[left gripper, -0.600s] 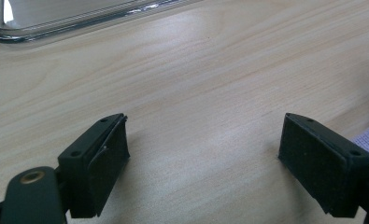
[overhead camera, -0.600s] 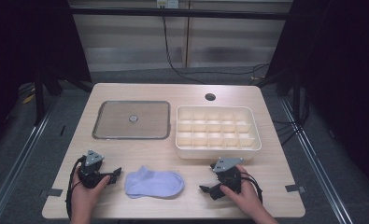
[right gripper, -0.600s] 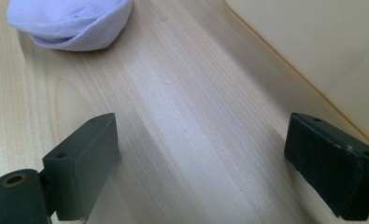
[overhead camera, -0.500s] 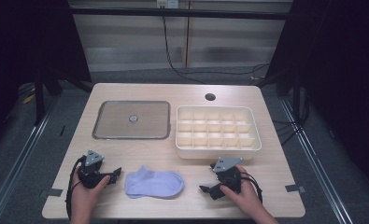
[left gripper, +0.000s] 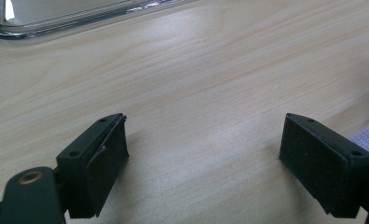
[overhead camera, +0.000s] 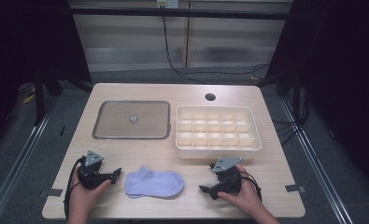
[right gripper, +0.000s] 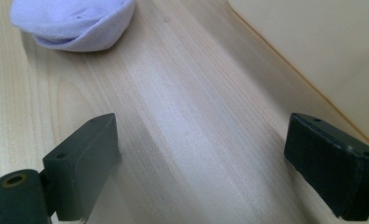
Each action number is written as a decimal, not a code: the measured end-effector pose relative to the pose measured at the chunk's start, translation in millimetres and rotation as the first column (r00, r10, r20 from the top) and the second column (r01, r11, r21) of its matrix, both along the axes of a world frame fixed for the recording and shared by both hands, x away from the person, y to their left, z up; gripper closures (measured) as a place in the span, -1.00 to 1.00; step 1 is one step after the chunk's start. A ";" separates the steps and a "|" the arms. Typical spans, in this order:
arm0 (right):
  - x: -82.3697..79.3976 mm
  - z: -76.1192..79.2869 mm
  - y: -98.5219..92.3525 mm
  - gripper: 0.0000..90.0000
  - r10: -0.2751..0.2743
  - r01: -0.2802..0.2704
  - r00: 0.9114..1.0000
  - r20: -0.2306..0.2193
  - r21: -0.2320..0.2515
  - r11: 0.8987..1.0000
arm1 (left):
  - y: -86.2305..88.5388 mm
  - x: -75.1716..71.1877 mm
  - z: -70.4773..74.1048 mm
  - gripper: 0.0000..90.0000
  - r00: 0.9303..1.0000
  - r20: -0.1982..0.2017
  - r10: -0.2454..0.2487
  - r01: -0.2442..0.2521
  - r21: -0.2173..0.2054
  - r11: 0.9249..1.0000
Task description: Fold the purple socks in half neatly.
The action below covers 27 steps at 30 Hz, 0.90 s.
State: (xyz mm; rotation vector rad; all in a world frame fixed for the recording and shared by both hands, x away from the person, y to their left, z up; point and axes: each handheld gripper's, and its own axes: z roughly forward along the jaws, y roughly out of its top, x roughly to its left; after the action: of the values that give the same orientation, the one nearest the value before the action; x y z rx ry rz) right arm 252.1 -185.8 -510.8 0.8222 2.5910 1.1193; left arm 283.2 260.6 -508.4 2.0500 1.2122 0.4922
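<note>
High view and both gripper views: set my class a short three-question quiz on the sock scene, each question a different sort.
1. True or false: the left tongs grip the sock.
2. The sock lies: A) in the compartment box; B) on the table between the two tongs; C) on the clear lid.
3. Fill in: the right tongs stand ____.

Key: 1 false; 2 B; 3 open.

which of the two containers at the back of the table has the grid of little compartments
The cream tray on the right, behind the right hand-held gripper. The clear flat lid to its left has no dividers.
</note>
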 end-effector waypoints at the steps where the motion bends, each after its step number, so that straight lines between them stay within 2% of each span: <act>1: 0.7 0.2 0.2 -0.78 0.004 -0.004 1.000 0.000 -0.002 1.000 | 0.5 -0.7 0.3 -0.67 1.000 -0.004 -0.002 0.002 -0.002 1.000; 4: 1.5 0.3 1.1 -0.70 0.004 -0.004 1.000 0.005 0.005 1.000 | 1.0 -1.0 1.2 -0.66 1.000 -0.007 0.004 -0.004 -0.008 1.000; 6: 0.9 0.8 3.2 -0.66 0.018 -0.018 1.000 0.006 0.009 1.000 | 0.0 -3.2 5.1 -0.58 0.999 -0.042 0.016 -0.018 -0.032 0.999; 9: 1.1 2.3 5.7 -0.49 0.036 -0.036 0.999 0.010 0.012 0.999 | -2.4 -7.0 11.6 -0.51 0.998 -0.056 0.002 -0.002 -0.012 1.000; 11: 0.7 2.9 7.9 -0.45 0.041 -0.041 0.999 0.006 0.010 0.999 | -3.9 -10.5 17.2 -0.48 0.999 -0.049 -0.007 0.005 -0.043 0.999; 14: -0.4 4.1 10.0 -0.38 0.045 -0.045 0.999 -0.002 0.012 0.999 | -5.8 -15.6 23.2 -0.43 0.996 -0.085 0.004 -0.011 -0.081 0.997; 17: -1.7 5.6 11.9 -0.27 0.056 -0.055 0.998 -0.032 0.035 0.998 | -10.4 -20.8 27.2 -0.35 0.993 -0.120 -0.012 0.004 -0.069 0.998; 20: -3.1 8.3 15.1 -0.19 0.083 -0.083 0.996 -0.018 0.024 0.996 | -14.7 -24.1 32.7 -0.29 0.992 -0.127 -0.020 0.007 -0.100 0.995; 21: -2.9 9.0 16.4 -0.15 0.095 -0.095 0.995 -0.015 0.025 0.995 | -15.8 -24.7 34.3 -0.26 0.989 -0.145 -0.024 0.008 -0.107 0.994; 22: -3.0 10.0 17.1 -0.11 0.099 -0.099 0.995 -0.013 0.019 0.995 | -15.8 -24.7 34.3 -0.25 0.989 -0.145 -0.024 0.008 -0.107 0.994; 23: -2.8 10.6 17.9 -0.08 0.099 -0.099 0.995 -0.010 0.022 0.995 | -19.1 -25.2 35.2 -0.25 0.985 -0.170 -0.037 0.017 -0.115 0.993; 25: -2.8 11.8 18.8 0.04 0.116 -0.115 0.993 -0.025 0.033 0.993 | -22.9 -25.9 34.4 -0.22 0.979 -0.196 -0.047 0.027 -0.104 0.994; 27: -3.5 12.9 19.2 0.16 0.115 -0.115 0.993 -0.012 0.035 0.993 | -25.4 -26.1 33.7 -0.21 0.975 -0.212 -0.058 0.035 -0.109 0.993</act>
State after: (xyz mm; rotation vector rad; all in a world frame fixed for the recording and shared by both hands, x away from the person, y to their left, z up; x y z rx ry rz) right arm 248.6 -166.6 -497.9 0.6973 2.6678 1.1956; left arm 257.1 235.2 -474.7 2.0761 1.2829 0.1824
